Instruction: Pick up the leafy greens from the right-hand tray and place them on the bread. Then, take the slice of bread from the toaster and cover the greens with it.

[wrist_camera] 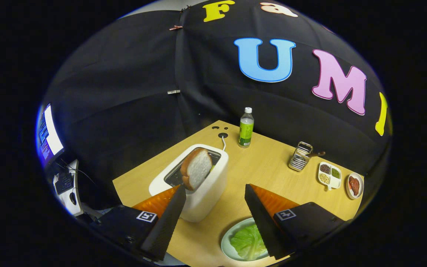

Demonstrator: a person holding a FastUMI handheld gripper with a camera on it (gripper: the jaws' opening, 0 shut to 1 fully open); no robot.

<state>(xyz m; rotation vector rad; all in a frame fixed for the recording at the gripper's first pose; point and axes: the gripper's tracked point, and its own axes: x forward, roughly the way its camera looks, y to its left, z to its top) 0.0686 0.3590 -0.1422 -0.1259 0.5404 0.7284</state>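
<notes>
Gripper view: the gripper (pixel 215 191) hangs wide open and holding nothing above the counter (pixel 265 167), its left fingertip beside the slice of bread (pixel 197 168) standing tilted in the white toaster (pixel 198 181), with leafy greens (pixel 248 241) on a plate (pixel 226 243) just right of the toaster's base.

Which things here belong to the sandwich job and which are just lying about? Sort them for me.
Job things:
- leafy greens on the plate, between the open fingers
- bread slice standing in the toaster, just ahead of the fingers

Just lying about:
- green-labelled bottle
- wire rack
- divided dish of grains
- small dish of meat
</notes>
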